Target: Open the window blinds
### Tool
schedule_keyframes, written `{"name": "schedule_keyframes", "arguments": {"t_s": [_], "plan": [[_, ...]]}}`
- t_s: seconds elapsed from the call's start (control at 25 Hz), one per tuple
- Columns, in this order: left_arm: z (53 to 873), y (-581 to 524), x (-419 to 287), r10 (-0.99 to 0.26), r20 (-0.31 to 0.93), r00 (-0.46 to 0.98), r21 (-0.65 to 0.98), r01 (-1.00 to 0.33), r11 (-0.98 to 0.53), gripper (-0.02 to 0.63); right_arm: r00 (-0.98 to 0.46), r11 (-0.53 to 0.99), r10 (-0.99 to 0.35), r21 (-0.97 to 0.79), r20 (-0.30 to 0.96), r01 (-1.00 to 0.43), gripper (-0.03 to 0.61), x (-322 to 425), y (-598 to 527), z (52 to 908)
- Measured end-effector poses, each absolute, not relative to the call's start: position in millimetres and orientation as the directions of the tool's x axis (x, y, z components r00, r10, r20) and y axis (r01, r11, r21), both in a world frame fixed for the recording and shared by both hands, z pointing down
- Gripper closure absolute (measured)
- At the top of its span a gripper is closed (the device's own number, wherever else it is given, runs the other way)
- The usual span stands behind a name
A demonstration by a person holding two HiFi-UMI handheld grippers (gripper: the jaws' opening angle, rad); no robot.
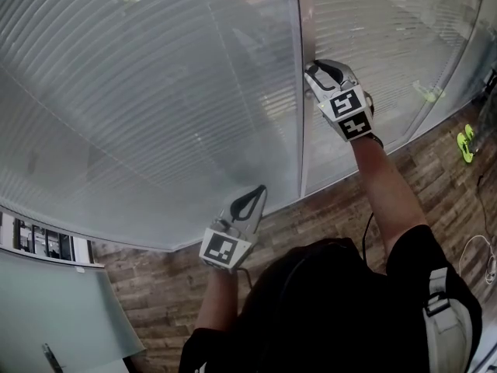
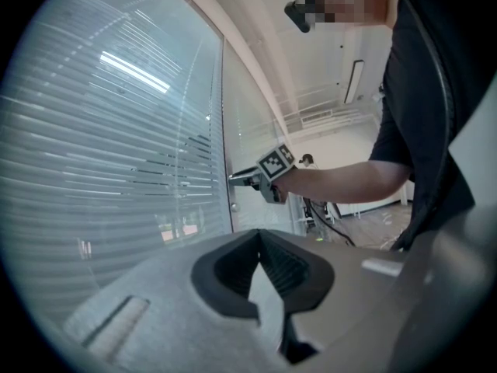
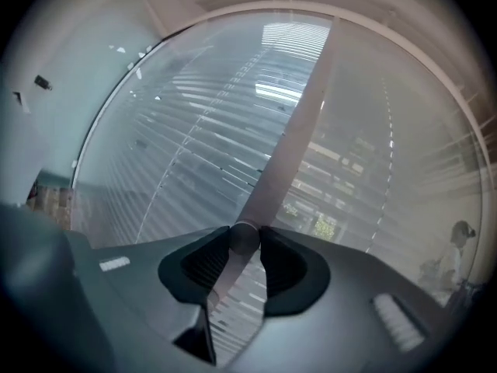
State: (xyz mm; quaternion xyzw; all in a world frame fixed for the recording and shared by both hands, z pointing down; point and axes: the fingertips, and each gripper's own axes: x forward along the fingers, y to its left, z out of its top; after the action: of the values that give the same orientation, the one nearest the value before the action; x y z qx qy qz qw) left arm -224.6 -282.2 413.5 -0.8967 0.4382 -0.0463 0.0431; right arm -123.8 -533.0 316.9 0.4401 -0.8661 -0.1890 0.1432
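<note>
Closed horizontal blinds (image 1: 140, 115) fill the glass wall ahead; they also show as the slats (image 2: 116, 130) in the left gripper view. A pale upright frame post (image 1: 301, 92) splits two panes. My right gripper (image 1: 312, 68) reaches level to that post and is shut on a small round knob (image 3: 243, 238), which sits on the post (image 3: 299, 138) between both pads. The left gripper view shows this right gripper (image 2: 233, 177) touching the frame. My left gripper (image 1: 258, 190) hangs lower and left, close to the glass, its fingertips together and nothing in them; its tips (image 2: 260, 235) meet.
Wood plank floor (image 1: 404, 169) runs along the foot of the glass. Yellow-green objects (image 1: 464, 142) lie at the far right, and a white cable (image 1: 481, 255) lies nearer. A pale tabletop (image 1: 54, 309) stands at the lower left.
</note>
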Motion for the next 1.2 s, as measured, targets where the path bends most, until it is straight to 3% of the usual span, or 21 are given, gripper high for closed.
{"name": "schedule_keyframes", "arguments": {"t_s": [0.68,1.2], "plan": [[419.2,-279.4,-232.6,-0.796,0.047,0.603,-0.12,-0.788,-0.604,0.609,-0.583,0.583,-0.812,-0.034,-0.011,-0.812,0.449,-116.1,-539.1,316.8],[418.4,-279.5,-225.6,-0.783,0.054,0.62,-0.117,-0.775,-0.621,0.609,-0.562,0.562,-0.827,-0.016,-0.023,-0.827,0.449,-117.2,-538.6,318.5]]}}
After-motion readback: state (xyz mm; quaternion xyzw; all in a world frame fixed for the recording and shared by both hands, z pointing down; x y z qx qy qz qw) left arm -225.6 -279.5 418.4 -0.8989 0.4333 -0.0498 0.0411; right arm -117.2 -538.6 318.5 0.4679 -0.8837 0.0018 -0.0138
